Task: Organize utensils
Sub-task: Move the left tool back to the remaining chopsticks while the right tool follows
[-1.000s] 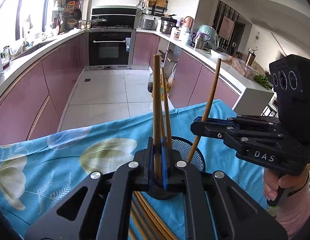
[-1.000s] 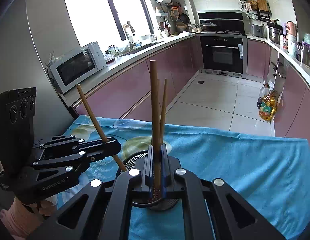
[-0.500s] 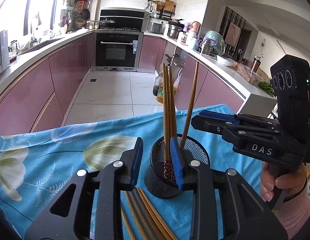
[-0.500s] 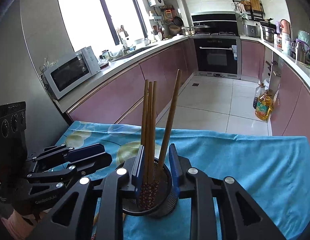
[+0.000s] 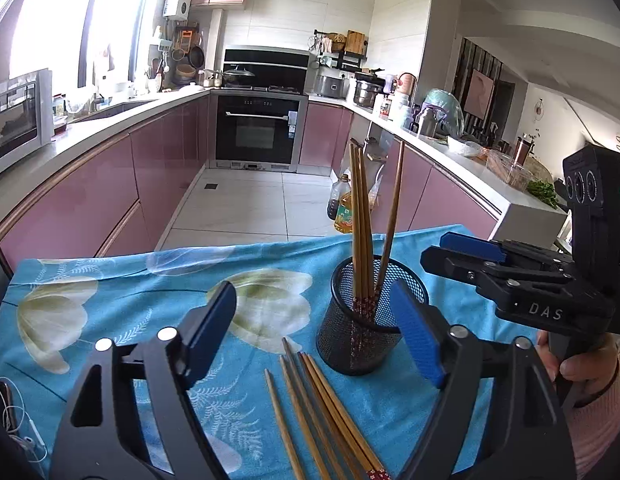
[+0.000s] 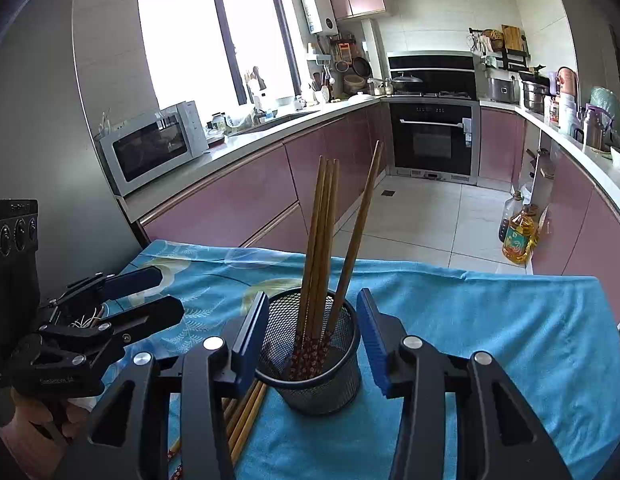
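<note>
A black mesh cup (image 5: 361, 320) (image 6: 310, 376) stands on the blue cloth with several wooden chopsticks (image 5: 359, 216) (image 6: 321, 232) upright in it. More loose chopsticks (image 5: 317, 408) (image 6: 242, 412) lie on the cloth just in front of the cup. My left gripper (image 5: 313, 332) is opening wide, with nothing in its jaws and the cup just past its right pad. My right gripper (image 6: 311, 338) is opening too; the cup shows between its blue pads (image 6: 252, 336) without touching them. Each gripper appears in the other's view: the right gripper (image 5: 469, 256) and the left gripper (image 6: 150, 292).
The table wears a blue floral cloth (image 5: 110, 300); its far edge drops to the tiled kitchen floor. Oil bottles (image 6: 517, 236) stand on the floor by the pink cabinets. A white cable (image 5: 10, 412) lies at the near left. A hand (image 5: 581, 364) holds the right gripper's handle.
Both grippers were shut on upright chopsticks over the cup; they have let go and the chopsticks now stand in the cup. Both have drawn back and their jaws have spread.
</note>
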Available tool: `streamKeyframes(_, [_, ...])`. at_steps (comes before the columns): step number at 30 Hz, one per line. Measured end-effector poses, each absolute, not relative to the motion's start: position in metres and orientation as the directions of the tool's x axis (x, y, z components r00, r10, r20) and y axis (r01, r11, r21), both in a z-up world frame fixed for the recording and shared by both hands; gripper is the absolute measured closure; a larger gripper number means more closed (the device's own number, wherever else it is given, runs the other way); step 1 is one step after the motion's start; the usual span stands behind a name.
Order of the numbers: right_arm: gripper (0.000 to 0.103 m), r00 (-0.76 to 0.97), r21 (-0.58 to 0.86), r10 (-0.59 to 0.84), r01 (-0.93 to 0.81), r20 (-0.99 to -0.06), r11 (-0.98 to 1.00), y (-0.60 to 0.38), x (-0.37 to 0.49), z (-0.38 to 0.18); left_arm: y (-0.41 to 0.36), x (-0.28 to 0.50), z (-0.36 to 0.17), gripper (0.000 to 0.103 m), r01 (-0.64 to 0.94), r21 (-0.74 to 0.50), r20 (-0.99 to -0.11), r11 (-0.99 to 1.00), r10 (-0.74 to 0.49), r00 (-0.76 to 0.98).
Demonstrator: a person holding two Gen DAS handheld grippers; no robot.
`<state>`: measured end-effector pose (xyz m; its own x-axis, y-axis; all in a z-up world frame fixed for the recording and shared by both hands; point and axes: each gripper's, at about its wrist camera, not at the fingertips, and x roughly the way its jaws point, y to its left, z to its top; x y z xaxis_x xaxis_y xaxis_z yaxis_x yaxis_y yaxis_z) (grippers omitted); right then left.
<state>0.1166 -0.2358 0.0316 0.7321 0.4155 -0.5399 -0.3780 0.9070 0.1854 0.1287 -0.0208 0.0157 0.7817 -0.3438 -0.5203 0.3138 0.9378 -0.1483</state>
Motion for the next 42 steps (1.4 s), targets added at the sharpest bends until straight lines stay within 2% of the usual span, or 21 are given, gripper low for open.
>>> streamKeyframes(5, [0.057, 0.715, 0.178, 0.443, -0.417, -0.540, 0.891, -0.229, 0.089, 0.019, -0.007, 0.107, 0.006, 0.016, 0.272, -0.121, -0.524, 0.955, -0.294, 0.799])
streamKeyframes(14, [0.057, 0.600, 0.200, 0.468, -0.459, -0.648, 0.865, -0.209, 0.071, -0.030, 0.014, 0.082, -0.031, 0.016, 0.215, -0.094, -0.594, 0.972, -0.229, 0.771])
streamKeyframes(26, [0.057, 0.535, 0.220, 0.448, -0.436, -0.716, 0.873, -0.193, 0.066, -0.065, 0.015, 0.071, -0.081, 0.019, 0.188, -0.087, -0.687, 0.978, -0.196, 0.700])
streamKeyframes(34, [0.057, 0.527, 0.205, 0.436, -0.440, -0.730, 0.875, -0.186, 0.063, -0.071, 0.008, 0.071, -0.095, 0.025, 0.200, -0.081, -0.725, 0.976, -0.196, 0.660])
streamKeyframes(42, [0.061, 0.523, 0.182, 0.414, -0.438, -0.745, 0.880, -0.181, 0.063, -0.075, -0.002, 0.073, -0.099, 0.039, 0.226, -0.062, -0.743, 0.972, -0.196, 0.640])
